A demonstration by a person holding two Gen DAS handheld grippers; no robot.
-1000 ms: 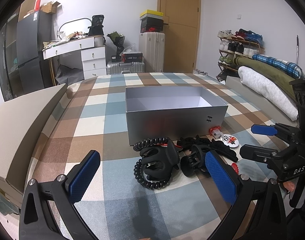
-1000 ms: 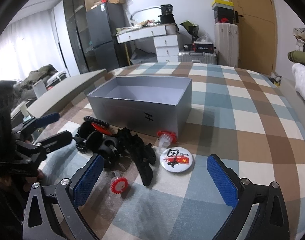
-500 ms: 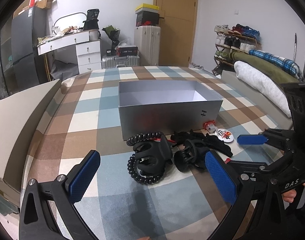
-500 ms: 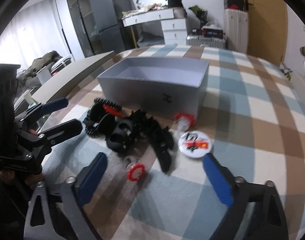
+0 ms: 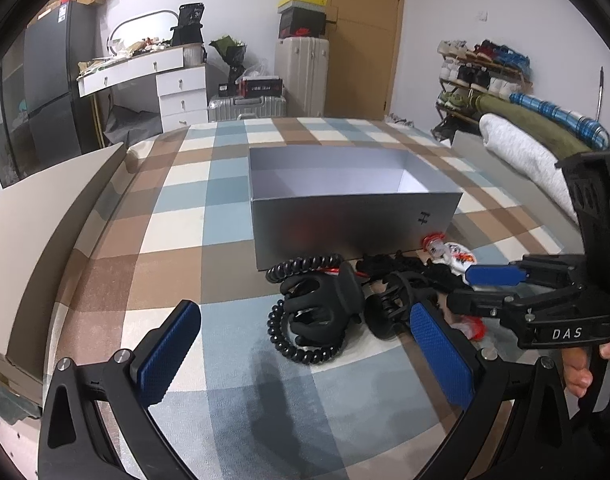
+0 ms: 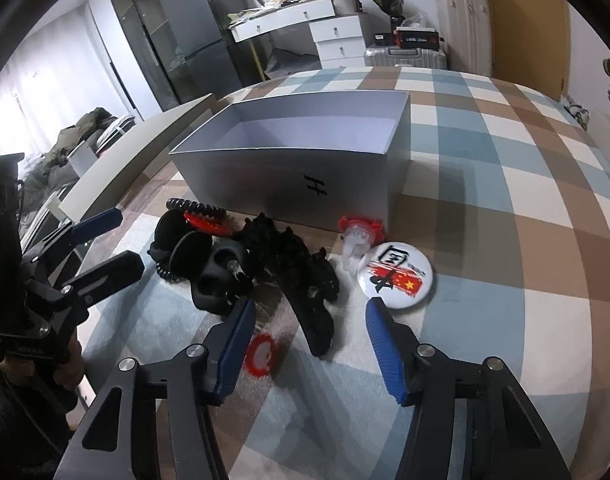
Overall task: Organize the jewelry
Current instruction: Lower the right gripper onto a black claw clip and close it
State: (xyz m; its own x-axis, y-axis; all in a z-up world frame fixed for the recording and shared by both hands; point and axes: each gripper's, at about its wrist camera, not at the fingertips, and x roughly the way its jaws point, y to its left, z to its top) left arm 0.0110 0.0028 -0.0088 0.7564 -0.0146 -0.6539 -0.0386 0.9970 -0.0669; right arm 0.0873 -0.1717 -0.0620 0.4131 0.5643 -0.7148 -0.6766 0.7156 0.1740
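Lying in a loose heap on the checked bedspread (image 6: 505,240), just in front of the grey box (image 6: 305,184), the accessories are all seen outside it: a black claw clip (image 5: 325,300) ringed by a black spiral hair tie (image 5: 301,348), a second black claw clip (image 6: 217,280), a long black toothed clip (image 6: 305,280), a round pin badge (image 6: 399,276), a clear piece with a red rim (image 6: 359,236) and a small red toothed ring (image 6: 261,354). The box interior is shown bare, so the sorting is judged hardly begun; every piece is left to be lifted in.

The right tool (image 6: 309,336) is held low over the near end of the long toothed clip, and its jaws are closing with that end between them; no pad is yet pressed on it. The red ring lies just beside the left-hand pad. The left tool (image 5: 305,348) is held with jaws wide apart, nothing gripped, the hair tie and claw clip framed between them.
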